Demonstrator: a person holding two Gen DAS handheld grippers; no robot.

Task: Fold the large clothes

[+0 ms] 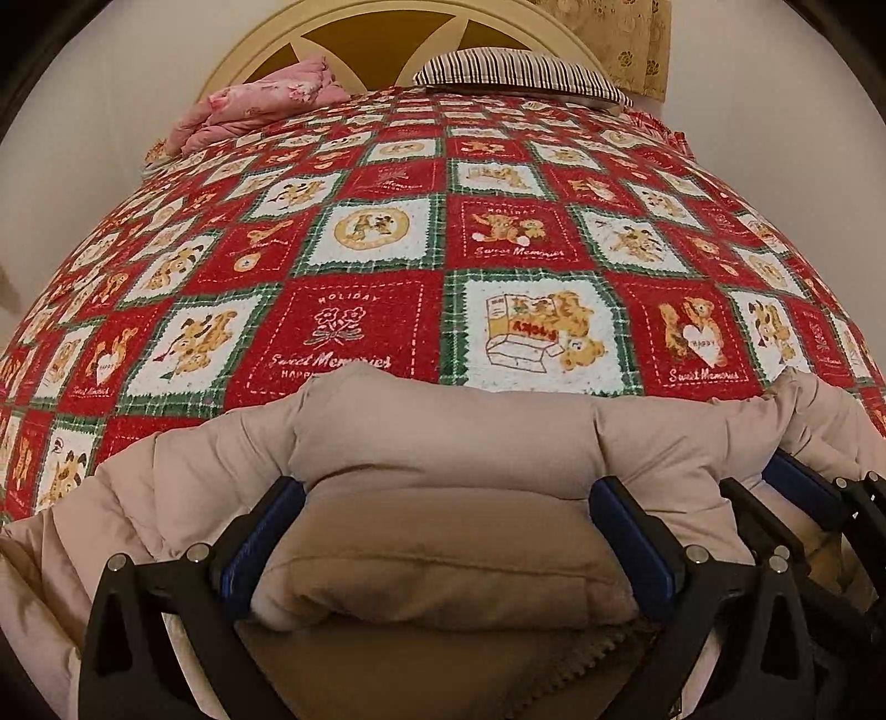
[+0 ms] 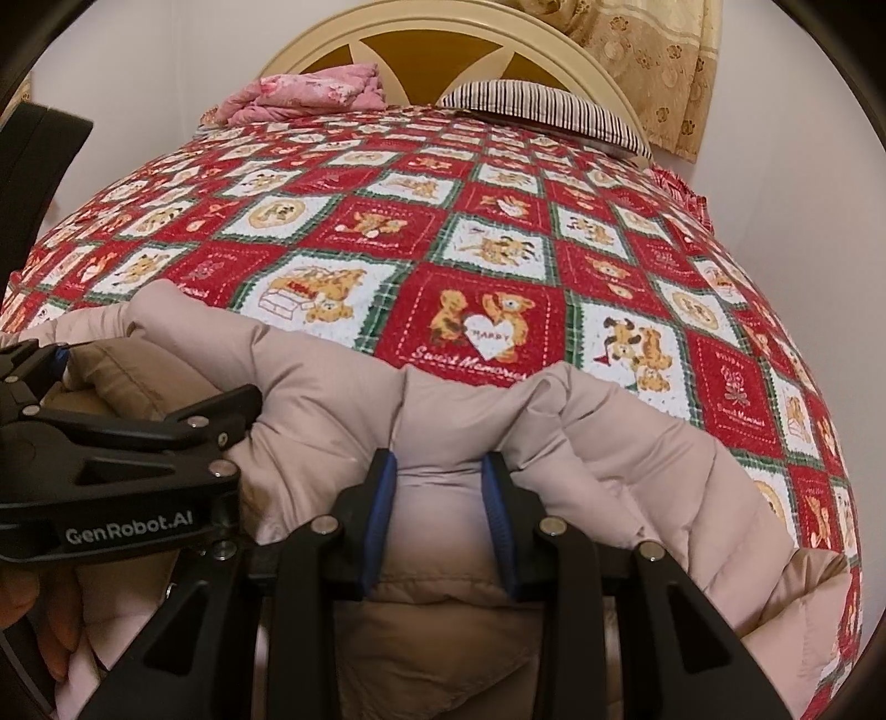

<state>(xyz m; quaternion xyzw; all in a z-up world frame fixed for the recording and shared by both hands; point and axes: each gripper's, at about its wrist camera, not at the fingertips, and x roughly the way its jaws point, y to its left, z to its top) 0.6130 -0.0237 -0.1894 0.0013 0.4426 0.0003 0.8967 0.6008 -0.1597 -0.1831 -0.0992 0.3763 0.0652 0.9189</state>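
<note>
A pale beige puffer jacket (image 1: 443, 432) with a tan lining lies bunched at the near edge of the bed. In the left wrist view my left gripper (image 1: 446, 490) holds a thick fold of it, and both blue pads dig into the padding with the jaws wide apart. My right gripper (image 1: 758, 479) shows at the right edge, close beside it. In the right wrist view my right gripper (image 2: 440, 465) pinches a narrower fold of the jacket (image 2: 637, 443) between its blue pads. My left gripper (image 2: 158, 376) sits just to its left, clamped on the same bunched edge.
The bed carries a red, white and green teddy-bear quilt (image 1: 387, 232) that stretches away ahead. A folded pink quilt (image 1: 260, 105) and a striped pillow (image 1: 520, 69) lie by the round cream headboard (image 1: 266, 39). A patterned curtain (image 2: 664, 61) hangs at the back right. A hand (image 2: 33, 609) grips the left tool.
</note>
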